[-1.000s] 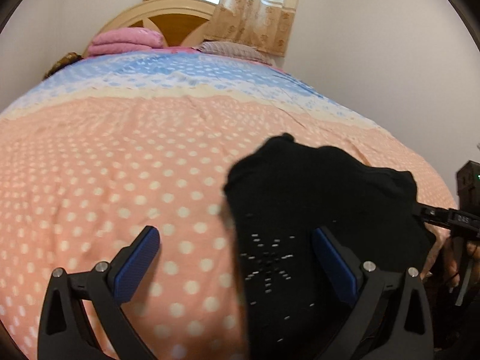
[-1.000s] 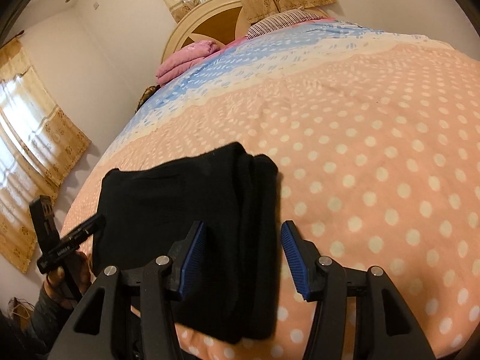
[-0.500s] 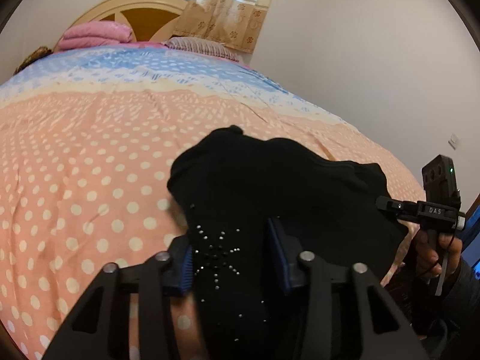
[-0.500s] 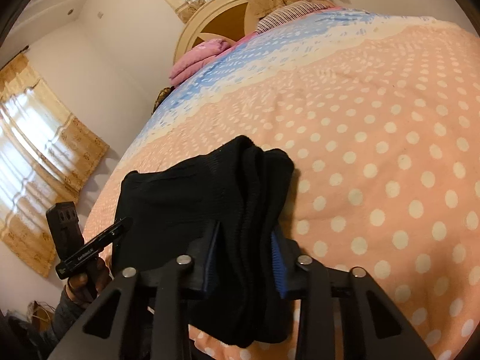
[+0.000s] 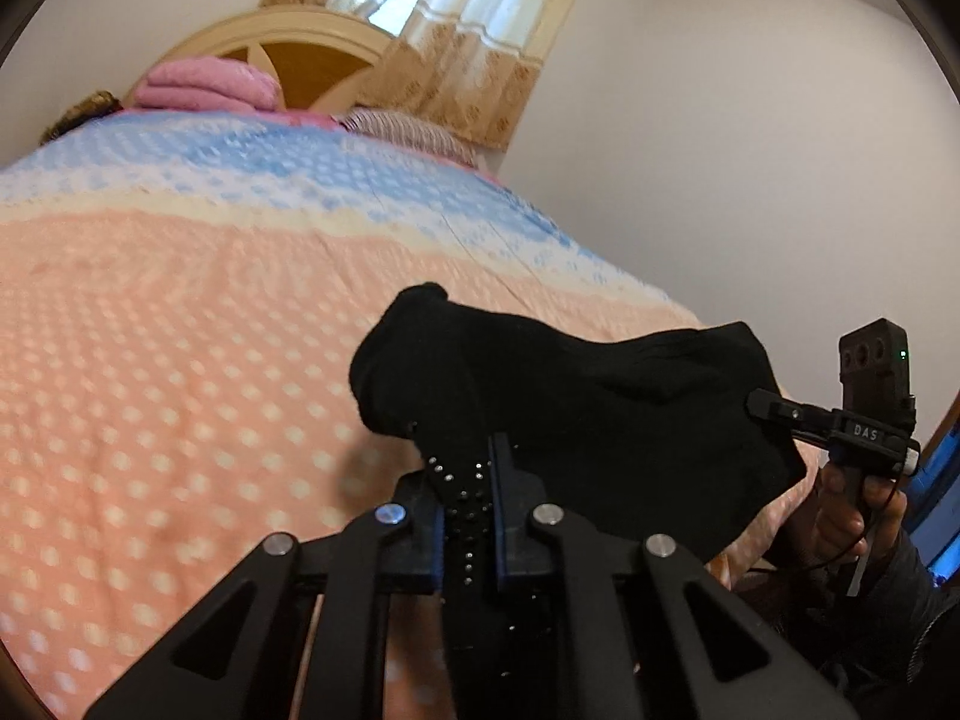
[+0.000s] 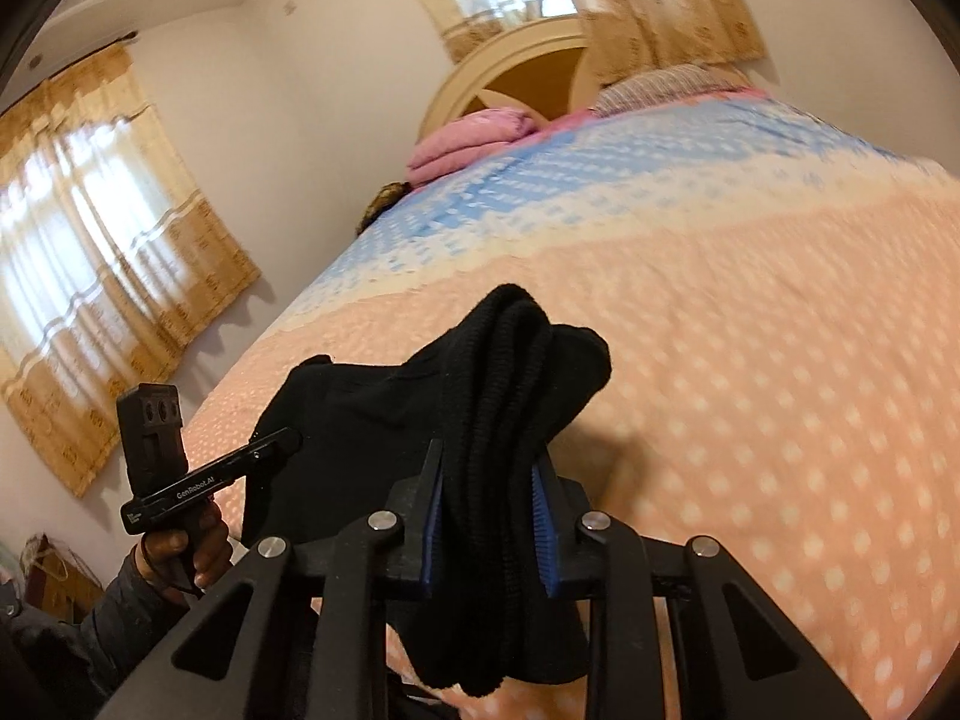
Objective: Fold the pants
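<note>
Black pants [image 5: 570,396], folded into a thick bundle with small silver studs on one part, lie at the near edge of the bed. My left gripper [image 5: 465,456] is closing, its blue pads pressing on the studded left end. My right gripper [image 6: 486,456] is also closing, its pads squeezing the thick ribbed right end of the pants [image 6: 372,414]. Both gripped ends are raised off the cover and the cloth sags between them. Each view shows the other gripper at the pants' far side, held by a person's hand [image 5: 852,510].
The bed cover [image 5: 180,330] is peach with white dots, then blue further back. A folded pink blanket [image 5: 204,84] and a striped pillow [image 5: 408,132] lie by the wooden headboard [image 5: 312,54]. Curtained windows stand behind and to the left [image 6: 90,240]. A white wall runs along the right.
Both grippers went from open around the pants' ends to shut on them. The gripped ends have risen off the cover and the bundle has bunched up.
</note>
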`<state>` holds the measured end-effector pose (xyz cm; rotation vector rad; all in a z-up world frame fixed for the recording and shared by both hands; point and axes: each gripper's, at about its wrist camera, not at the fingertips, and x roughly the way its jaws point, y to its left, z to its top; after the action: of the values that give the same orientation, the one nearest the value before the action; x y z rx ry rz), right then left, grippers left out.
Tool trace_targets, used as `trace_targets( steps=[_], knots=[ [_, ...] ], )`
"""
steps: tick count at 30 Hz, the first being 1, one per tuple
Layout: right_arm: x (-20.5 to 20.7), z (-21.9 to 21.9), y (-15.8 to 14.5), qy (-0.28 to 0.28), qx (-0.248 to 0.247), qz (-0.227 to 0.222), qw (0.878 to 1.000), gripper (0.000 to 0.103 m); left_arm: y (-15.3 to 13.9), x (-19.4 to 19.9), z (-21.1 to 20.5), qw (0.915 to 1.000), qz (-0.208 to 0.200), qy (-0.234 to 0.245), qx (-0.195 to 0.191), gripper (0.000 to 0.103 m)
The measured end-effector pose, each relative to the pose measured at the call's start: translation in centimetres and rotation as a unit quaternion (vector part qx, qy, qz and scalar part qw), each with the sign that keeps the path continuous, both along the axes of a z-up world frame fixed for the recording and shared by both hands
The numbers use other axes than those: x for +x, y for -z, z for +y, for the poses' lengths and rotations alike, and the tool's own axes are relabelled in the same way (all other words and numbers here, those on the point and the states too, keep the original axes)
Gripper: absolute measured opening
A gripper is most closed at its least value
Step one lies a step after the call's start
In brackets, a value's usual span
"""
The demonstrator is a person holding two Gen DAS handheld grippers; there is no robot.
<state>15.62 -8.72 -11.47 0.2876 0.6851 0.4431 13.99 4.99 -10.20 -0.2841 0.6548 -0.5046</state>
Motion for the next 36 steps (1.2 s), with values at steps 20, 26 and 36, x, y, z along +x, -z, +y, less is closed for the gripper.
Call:
trace_targets(
  steps=[20,26,36],
  knots=[
    [17.7,23.5,2.5,-0.152,-0.034,0.01,0.988,0.026,1.4,0.0,18.6,0.9743,0.007,-0.221,0.041,0.012],
    [20.2,22.0,6.4,-0.119,-0.019,0.081,0.989,0.028,5.3,1.1,17.2,0.9628,0.046,-0.245,0.104,0.049],
    [21.1,20.4,8.5,-0.096,0.002,0.121,0.988,0.039,6.8,0.7,19.2,0.9522,0.046,-0.28,0.112,0.086]
  ],
)
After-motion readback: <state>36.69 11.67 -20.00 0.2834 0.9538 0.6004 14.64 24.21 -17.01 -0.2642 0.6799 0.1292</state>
